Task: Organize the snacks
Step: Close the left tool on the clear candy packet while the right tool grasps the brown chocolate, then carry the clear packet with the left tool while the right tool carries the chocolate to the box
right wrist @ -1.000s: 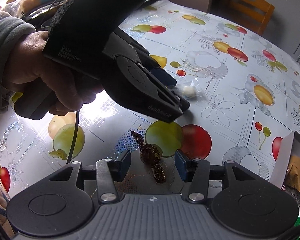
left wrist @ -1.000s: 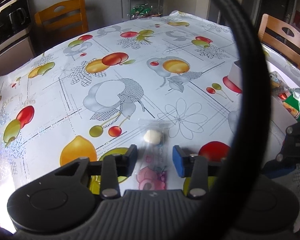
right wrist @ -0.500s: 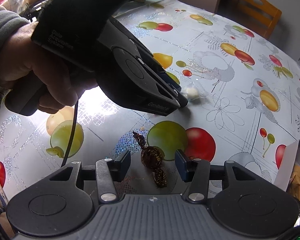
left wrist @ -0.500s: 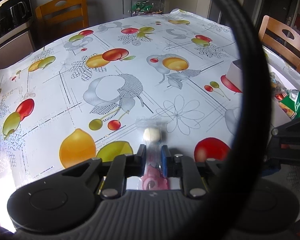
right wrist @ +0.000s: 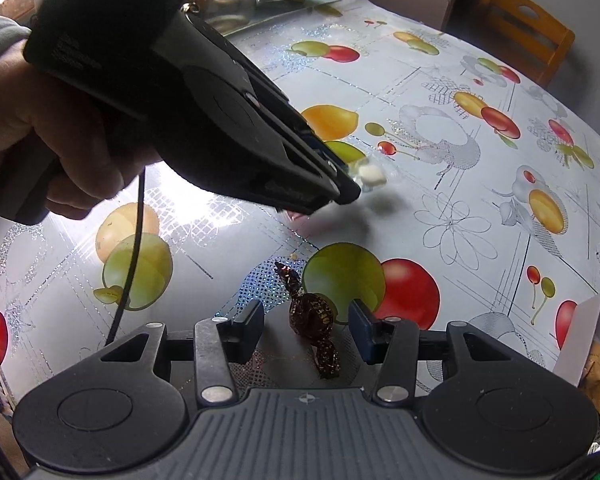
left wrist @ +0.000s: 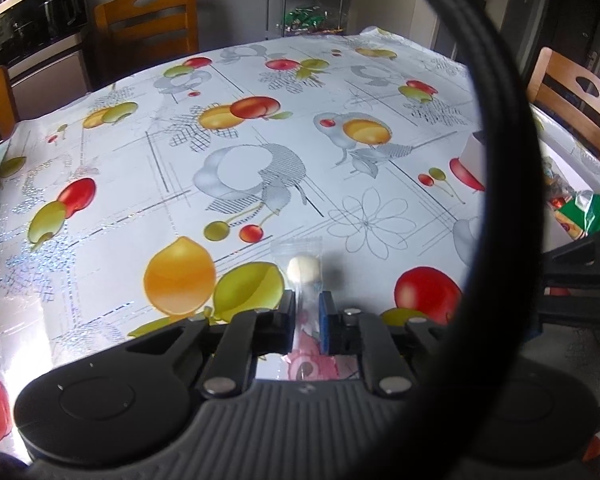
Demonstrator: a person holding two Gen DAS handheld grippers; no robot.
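Your left tongs [left wrist: 307, 314] are pinched tight on the clear wrapper of the white candy [left wrist: 304, 269], lifted just above the desk [left wrist: 260, 152]. Your right tongs [right wrist: 306, 330] gape wide around the brown wrapped candy [right wrist: 312, 318] lying on the desk.

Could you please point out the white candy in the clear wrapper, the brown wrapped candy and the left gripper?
white candy [left wrist: 303, 270], left wrist view, on the round sweet inside the clear wrapper.
brown wrapped candy [right wrist: 312, 318], right wrist view, on its bulging middle.
left gripper [left wrist: 306, 314], left wrist view, midway between the fingertips, shut on the wrapper.
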